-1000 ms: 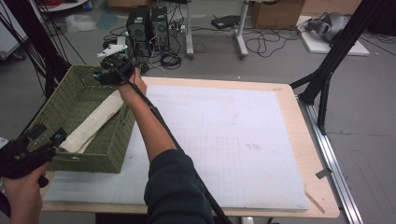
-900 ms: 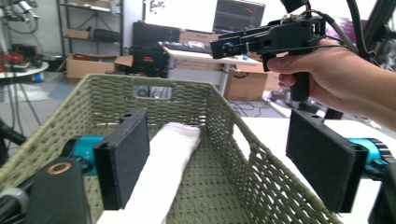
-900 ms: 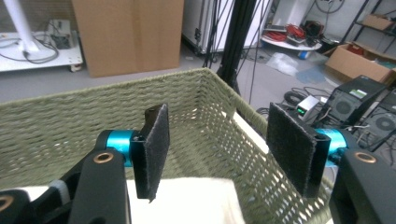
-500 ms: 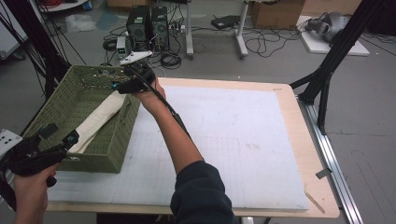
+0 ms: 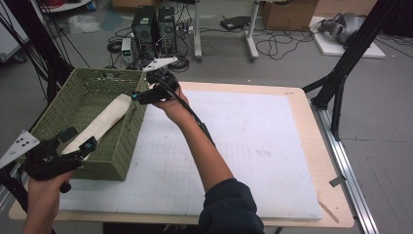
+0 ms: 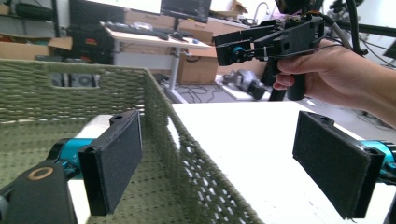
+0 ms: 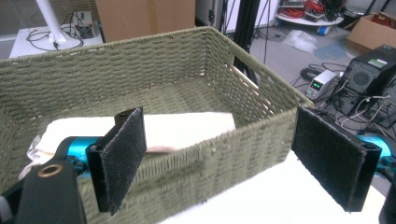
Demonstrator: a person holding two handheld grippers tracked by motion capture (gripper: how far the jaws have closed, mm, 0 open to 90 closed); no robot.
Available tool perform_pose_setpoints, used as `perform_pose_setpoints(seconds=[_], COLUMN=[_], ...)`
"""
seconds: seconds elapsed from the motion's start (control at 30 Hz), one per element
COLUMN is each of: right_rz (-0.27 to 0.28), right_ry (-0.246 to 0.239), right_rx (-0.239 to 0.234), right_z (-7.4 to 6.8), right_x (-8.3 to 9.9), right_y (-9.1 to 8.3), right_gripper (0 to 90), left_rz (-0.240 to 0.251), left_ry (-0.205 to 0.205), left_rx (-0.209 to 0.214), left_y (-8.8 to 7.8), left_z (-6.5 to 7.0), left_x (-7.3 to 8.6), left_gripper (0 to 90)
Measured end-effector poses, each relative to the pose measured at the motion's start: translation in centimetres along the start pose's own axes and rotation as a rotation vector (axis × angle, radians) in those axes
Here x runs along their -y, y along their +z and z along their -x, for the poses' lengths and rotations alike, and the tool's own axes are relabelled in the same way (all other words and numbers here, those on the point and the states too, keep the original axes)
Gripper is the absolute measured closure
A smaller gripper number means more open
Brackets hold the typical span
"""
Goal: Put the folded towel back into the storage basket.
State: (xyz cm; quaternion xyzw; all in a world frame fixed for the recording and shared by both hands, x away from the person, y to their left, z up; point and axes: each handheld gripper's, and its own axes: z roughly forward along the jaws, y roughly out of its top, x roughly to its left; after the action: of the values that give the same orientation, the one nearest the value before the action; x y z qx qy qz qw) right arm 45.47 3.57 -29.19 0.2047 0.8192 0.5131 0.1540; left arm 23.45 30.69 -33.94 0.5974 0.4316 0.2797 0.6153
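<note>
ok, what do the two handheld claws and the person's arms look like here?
Both are black pistol-grip units. The left claw carries a grey three-cornered plate with dark dots; the right claw has a similar pale plate and a black cable trailing along the forearm. Each has flat rectangular black pads with a felt-like face, plus teal fittings at the jaw bases. The right arm wears a dark blue sleeve pushed up past the forearm.

The high view looks down and toward 12 o'clock over the counter [image 5: 243,146]. Both tool views sit low and close, and share the basket [image 6: 177,140] wall.
</note>
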Motion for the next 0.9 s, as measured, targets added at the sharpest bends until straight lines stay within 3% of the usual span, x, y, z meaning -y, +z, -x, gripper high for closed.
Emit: perform_pose_setpoints(seconds=[0.37,0.9], right_rz=[-0.002,0.023], right_ry=[0.002,0.037], right_rx=[0.026,0.114], right_z=[0.8,2.3], right_x=[2.0,6.0], right_y=[-3.1,-10.2], right_gripper=[17.1,17.1], left_rz=[-0.04,-0.084], left_ry=[0.029,0.06], left_rx=[0.07,0.159], left_y=[1.9,4.8], left_z=[1.8,3.6], left_x=[0.0,0.1], left_gripper=[16.4,17.2])
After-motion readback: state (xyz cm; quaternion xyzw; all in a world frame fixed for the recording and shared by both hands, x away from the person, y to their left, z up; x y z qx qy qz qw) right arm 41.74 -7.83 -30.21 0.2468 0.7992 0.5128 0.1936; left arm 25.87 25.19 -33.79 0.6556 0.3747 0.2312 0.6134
